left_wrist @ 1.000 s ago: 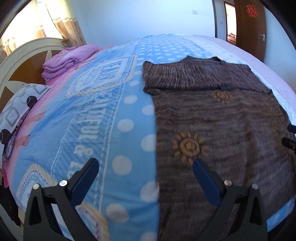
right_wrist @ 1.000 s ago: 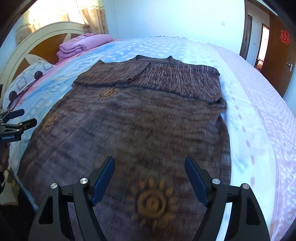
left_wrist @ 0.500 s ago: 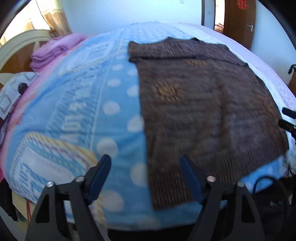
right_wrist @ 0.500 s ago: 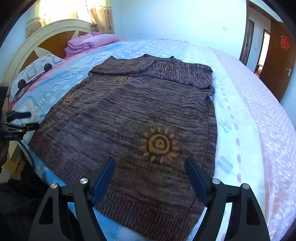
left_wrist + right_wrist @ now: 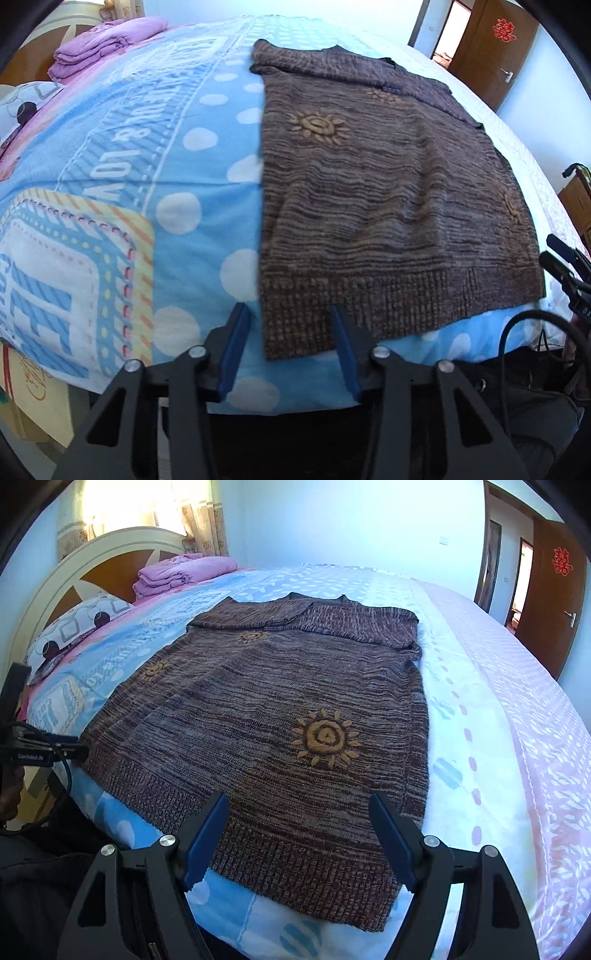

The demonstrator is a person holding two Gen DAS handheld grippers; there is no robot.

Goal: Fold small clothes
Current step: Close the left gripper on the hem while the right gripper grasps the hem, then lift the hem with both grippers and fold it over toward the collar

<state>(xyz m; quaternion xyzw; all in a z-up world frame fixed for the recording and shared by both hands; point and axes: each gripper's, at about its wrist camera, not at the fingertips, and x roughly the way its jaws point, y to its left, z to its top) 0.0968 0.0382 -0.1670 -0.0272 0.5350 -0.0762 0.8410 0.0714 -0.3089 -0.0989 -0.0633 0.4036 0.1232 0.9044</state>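
A brown knitted sweater [image 5: 280, 716] with orange sun patterns lay flat on the bed [image 5: 491, 716], with its ribbed hem along the near edge of the bed and its folded sleeves across the top, toward the far edge. It rested on a blue blanket [image 5: 122, 177] with white dots, which covered the bed on the headboard side. The left tongs [image 5: 290, 352] were open, with the near left corner of the hem lying between the two blue fingers [image 5: 232, 350], but the fingers did not yet close on the cloth. The right tongs [image 5: 299, 843] were open wide and held nothing; they hovered over the right part of the hem, close to the near edge of the bed. A pile of folded pink bedding [image 5: 181, 574] and a patterned pillow [image 5: 74, 627] lay by the headboard [image 5: 70, 572], well apart from the sweater.
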